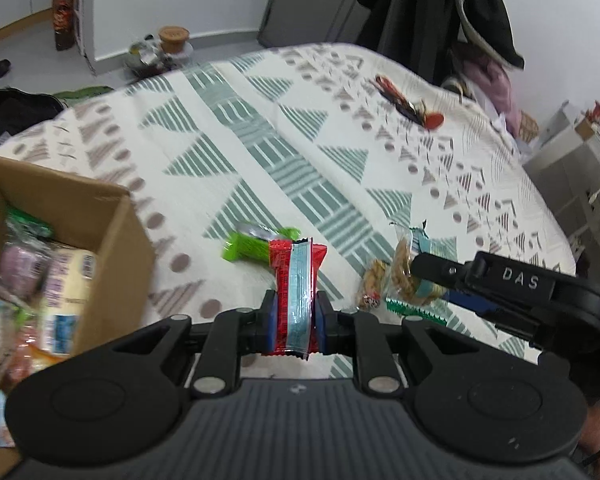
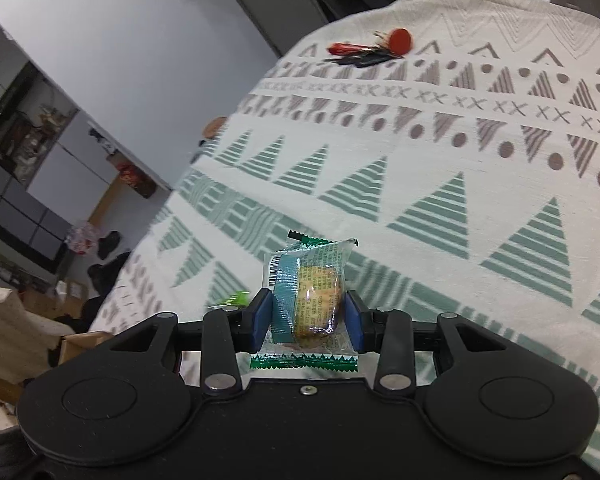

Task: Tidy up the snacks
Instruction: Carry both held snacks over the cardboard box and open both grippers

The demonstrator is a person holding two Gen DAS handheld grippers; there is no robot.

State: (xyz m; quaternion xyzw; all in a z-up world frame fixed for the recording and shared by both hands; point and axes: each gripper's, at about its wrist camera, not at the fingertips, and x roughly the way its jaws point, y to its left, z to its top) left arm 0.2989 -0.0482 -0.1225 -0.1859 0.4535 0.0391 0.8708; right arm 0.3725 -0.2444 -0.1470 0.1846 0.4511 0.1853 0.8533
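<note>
My left gripper (image 1: 295,305) is shut on a red and silver snack bar (image 1: 296,292), held upright above the patterned tablecloth (image 1: 228,152). A lime green snack packet (image 1: 246,246) lies on the cloth just beyond it. To the left stands an open cardboard box (image 1: 76,208) with several snack packets inside. My right gripper (image 2: 305,310) is shut on a clear biscuit packet with green crimped ends (image 2: 310,300). In the left wrist view the right gripper (image 1: 424,276) hovers at the right with that biscuit packet (image 1: 404,272), next to another small biscuit packet (image 1: 370,284).
A bunch of keys with a red tag (image 1: 410,106) lies at the far side of the table; the keys (image 2: 374,46) also show in the right wrist view. Dark coats (image 1: 440,12) hang behind the table. A grey shelf unit (image 1: 572,176) stands at the right.
</note>
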